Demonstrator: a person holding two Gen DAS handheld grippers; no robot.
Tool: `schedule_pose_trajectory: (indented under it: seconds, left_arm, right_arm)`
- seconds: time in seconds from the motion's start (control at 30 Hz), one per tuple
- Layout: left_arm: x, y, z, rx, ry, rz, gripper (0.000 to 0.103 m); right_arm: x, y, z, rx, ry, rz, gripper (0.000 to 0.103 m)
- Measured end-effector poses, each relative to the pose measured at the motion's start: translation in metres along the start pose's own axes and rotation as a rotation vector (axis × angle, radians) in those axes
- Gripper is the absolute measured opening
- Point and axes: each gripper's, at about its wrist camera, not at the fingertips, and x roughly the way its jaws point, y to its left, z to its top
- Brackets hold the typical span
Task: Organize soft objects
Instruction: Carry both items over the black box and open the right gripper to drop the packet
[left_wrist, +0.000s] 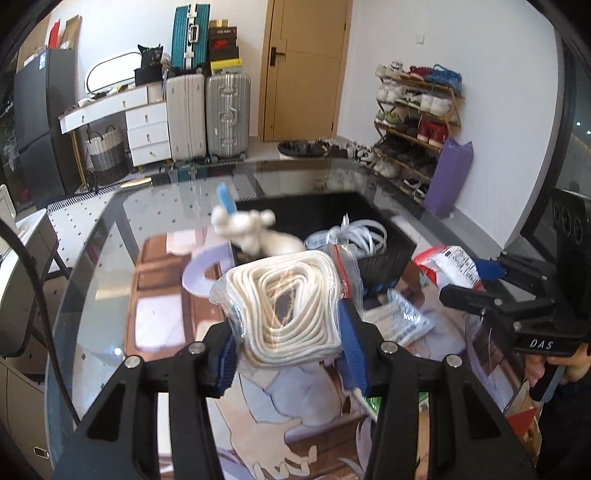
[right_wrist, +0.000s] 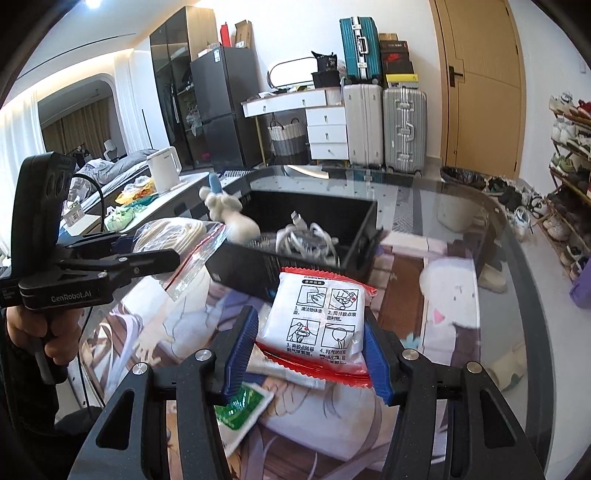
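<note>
Rope bundle (left_wrist: 284, 314): a coil of cream cord sealed in a clear zip bag is held clear of the table, near the black bin (left_wrist: 388, 251).
Left gripper (left_wrist: 291, 354): the blue pads are closed on the sides of the bag, pressing the coil into a squared shape (a soft load is judged to need a grip across its bulk, not its loose plastic edge).
Sachet pack (right_wrist: 317, 325): a white packet with red serrated edges and printed instruction panels is carried flat, its print facing up.
Right gripper (right_wrist: 310, 354): the jaws are set at a middling width and closed on the two long edges of the packet, so that it is kept level.
Black bin: an open dark box at the far side of the mat, already holding coiled white cables (left_wrist: 354, 236) and a white plush toy (left_wrist: 251, 229) leaning over its near wall; it is judged to be the collecting place.
Remaining items: a printed foil pouch (left_wrist: 402, 321) and a green packet (right_wrist: 243, 402) lie on the mat (not yet collected).
Table (left_wrist: 110, 229): a glass top over an illustrated mat.
Step in hand: both loads are judged to be on their way to the bin.
Caution: the bin opening is partly taken up, so one load at a time is advised.
</note>
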Motion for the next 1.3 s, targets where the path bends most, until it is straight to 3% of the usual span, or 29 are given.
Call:
schedule_pose_trajectory:
  seconds: [0.37,0.73,1.3]
  left_arm:
    - [0.012,0.003,0.03,-0.009,-0.044,0.001,0.048]
    - [0.017,0.012,0.038,-0.009,-0.065,0.033,0.048]
    - [0.056,0.024,0.046,-0.017,-0.026,0.029,0.048]
  right_arm:
    - [0.001,0.008,0.035,-0.027,-0.054,-0.002,0.055]
    - [0.012,0.006,0.059,-0.019,-0.069,-0.013,0.055]
    - [0.045,-0.006,0.082,-0.009,-0.048,-0.011,0.055]
